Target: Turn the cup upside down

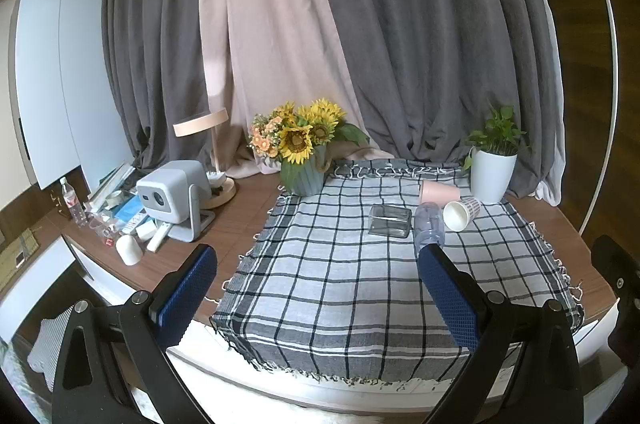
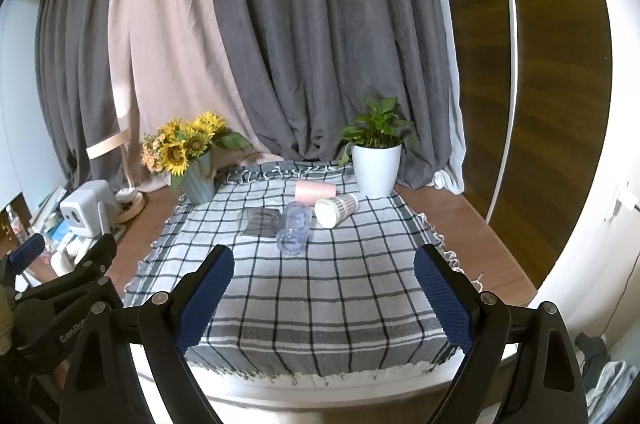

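Note:
Several cups lie on their sides on the checked cloth [image 2: 320, 288]: a pink cup [image 2: 315, 191] at the back, a white patterned paper cup [image 2: 336, 210] with its mouth toward me, a clear plastic cup [image 2: 294, 229], and a dark square glass [image 2: 260, 221]. They also show in the left wrist view: the pink cup [image 1: 438, 193], paper cup [image 1: 461, 213], clear cup [image 1: 429, 226] and dark glass [image 1: 390, 221]. My left gripper [image 1: 318, 288] is open and empty over the cloth's near left. My right gripper [image 2: 324, 292] is open and empty, short of the cups.
A sunflower vase [image 2: 192, 160] stands at the cloth's back left, a white potted plant [image 2: 376, 164] at back right. A projector [image 1: 172, 198], lamp [image 1: 208, 152], bottle [image 1: 72, 200] and clutter sit left on the wooden desk [image 1: 236, 220]. Curtains hang behind.

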Demonstrator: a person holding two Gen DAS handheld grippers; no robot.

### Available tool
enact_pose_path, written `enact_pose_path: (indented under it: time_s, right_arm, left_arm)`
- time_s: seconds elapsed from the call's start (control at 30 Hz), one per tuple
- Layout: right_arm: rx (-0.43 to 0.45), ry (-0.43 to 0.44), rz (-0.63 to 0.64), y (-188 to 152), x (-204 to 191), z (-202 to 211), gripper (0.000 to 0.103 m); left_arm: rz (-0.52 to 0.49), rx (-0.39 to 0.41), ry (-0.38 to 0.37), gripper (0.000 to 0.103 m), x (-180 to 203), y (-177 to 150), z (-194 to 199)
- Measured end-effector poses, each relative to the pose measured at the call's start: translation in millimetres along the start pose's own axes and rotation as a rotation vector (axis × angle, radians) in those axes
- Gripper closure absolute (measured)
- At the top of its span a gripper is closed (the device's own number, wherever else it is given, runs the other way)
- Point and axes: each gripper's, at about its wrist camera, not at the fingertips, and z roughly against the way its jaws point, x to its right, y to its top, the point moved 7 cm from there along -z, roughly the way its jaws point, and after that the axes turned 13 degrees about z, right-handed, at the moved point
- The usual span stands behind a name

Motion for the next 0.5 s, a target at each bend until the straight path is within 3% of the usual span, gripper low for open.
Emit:
enact_pose_path:
  time_s: [0.5]
  right_arm:
    - [0.003, -0.001, -0.001, -0.4, 0.3, -1.0, 0.011]
  left_arm:
    - [0.001, -0.002, -0.003, 0.000, -1.3, 0.4, -0.8]
